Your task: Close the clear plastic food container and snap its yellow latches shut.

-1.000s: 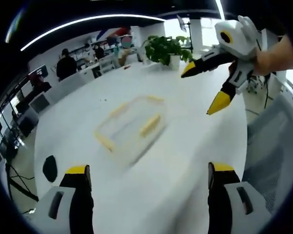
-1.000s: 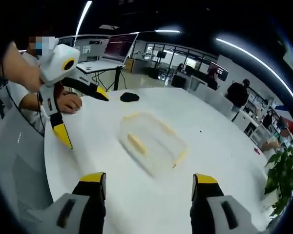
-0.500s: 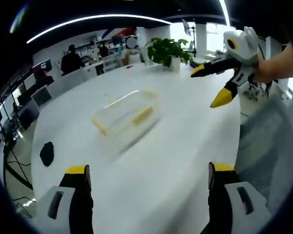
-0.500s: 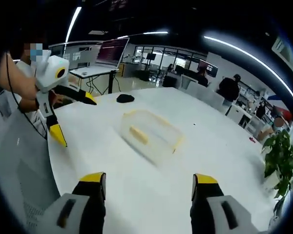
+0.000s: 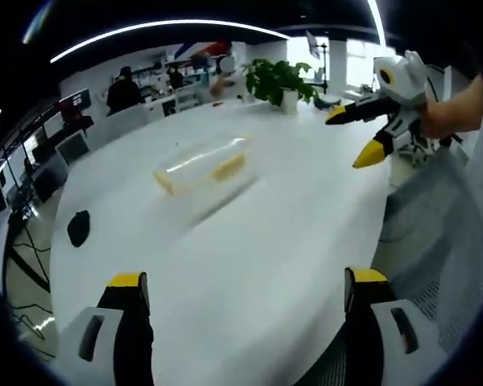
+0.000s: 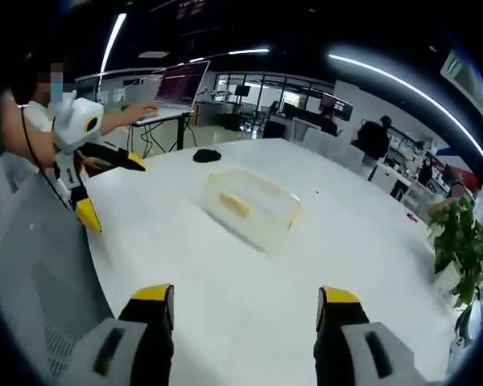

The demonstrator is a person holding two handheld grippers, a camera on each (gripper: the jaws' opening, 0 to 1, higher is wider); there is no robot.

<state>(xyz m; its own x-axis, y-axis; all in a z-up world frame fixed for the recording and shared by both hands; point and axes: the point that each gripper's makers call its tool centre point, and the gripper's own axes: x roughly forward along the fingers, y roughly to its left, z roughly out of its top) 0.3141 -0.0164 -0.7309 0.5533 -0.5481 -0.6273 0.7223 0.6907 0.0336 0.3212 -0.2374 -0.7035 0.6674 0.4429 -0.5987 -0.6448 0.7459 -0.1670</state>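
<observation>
A clear plastic food container (image 5: 200, 173) with yellow latches lies near the middle of the round white table (image 5: 249, 241), its lid on top. The same container (image 6: 252, 204) lies ahead in the right gripper view. My left gripper (image 5: 245, 293) is open, well short of the container, with nothing between its jaws. My right gripper (image 6: 245, 301) is also open and empty, back near the table edge. The right gripper (image 5: 366, 133) enters the left gripper view at upper right, held in a hand. The left gripper (image 6: 92, 181) comes into the right gripper view from the left.
A small black object (image 5: 78, 227) lies on the table toward one edge, also the black object (image 6: 207, 155). A potted plant (image 5: 275, 80) stands at the far side. A grey mesh chair (image 5: 443, 241) stands by the table. People sit at desks in the background.
Both grippers have pulled back from the container, which now looks smaller and farther off in both views. Both stay open.
</observation>
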